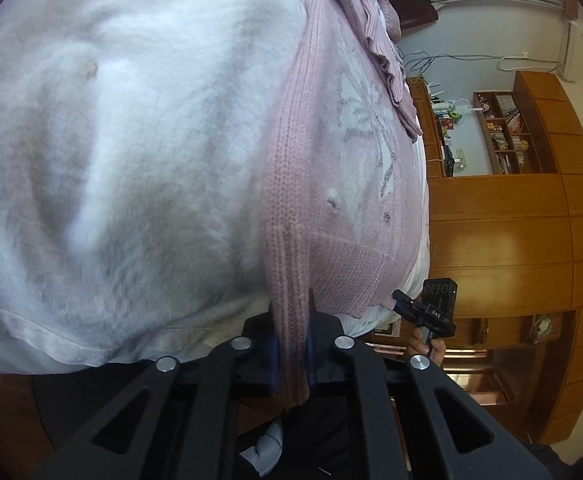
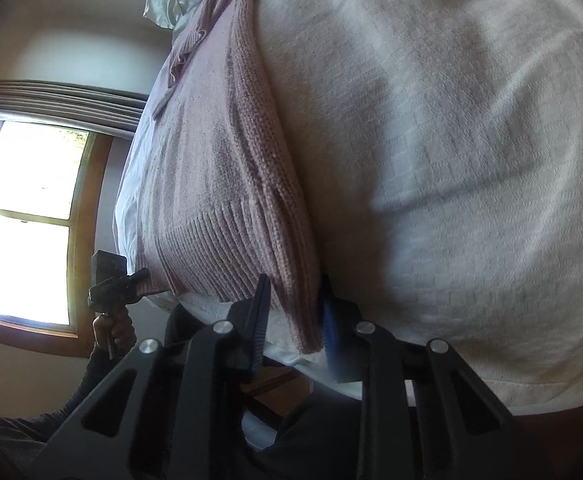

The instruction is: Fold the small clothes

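I have my left gripper [image 1: 293, 344] and my right gripper [image 2: 293, 322] each clamped on a hem corner of the pink sweater [image 1: 331, 184], which lies on the bed [image 1: 111, 140], its length stretching away from both.

Left tool [image 1: 293, 344] and right tool [image 2: 293, 316] both clamped on fabric.

Left claw [image 1: 293, 344]: black linkage arms, silver round screws, blue finger pads [image 1: 272, 354]. Right claw [image 2: 293, 320]: same build, blue pad at 3 o'clock. Dark grey sleeve [image 2: 31, 416] at 8 o'clock
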Motion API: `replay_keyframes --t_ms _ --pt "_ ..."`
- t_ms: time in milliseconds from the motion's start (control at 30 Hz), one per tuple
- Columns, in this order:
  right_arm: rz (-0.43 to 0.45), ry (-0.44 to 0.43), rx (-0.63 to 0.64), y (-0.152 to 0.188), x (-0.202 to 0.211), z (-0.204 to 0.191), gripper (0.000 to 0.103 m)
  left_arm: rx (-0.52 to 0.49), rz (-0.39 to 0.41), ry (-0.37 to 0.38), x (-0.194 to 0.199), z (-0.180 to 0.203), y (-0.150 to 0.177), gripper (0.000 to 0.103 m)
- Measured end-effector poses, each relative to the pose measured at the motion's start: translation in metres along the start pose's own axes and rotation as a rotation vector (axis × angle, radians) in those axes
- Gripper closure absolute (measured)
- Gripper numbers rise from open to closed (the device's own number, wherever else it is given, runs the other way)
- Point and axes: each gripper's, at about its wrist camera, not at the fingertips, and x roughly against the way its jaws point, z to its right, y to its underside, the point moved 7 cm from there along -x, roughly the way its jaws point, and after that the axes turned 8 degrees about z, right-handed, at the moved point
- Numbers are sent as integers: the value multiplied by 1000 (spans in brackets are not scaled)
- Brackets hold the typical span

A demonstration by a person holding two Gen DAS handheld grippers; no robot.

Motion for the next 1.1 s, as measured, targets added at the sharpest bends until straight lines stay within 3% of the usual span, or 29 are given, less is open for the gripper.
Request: replay_keyframes --t_ms 33,467,867,1100 --pt "3 -2 2 1 0 -1 94 3 8 1 0 1 0 94" --pt "169 -158 11 -11 72 -63 96 36 167 239 45 52 -9 96" --pt "273 -236 -21 -66 102 -100 96 98 226 398 55 111 -69 96" --pt "298 -207 -52 -118 100 -103 96 205 279 436 44 107 -120 96"
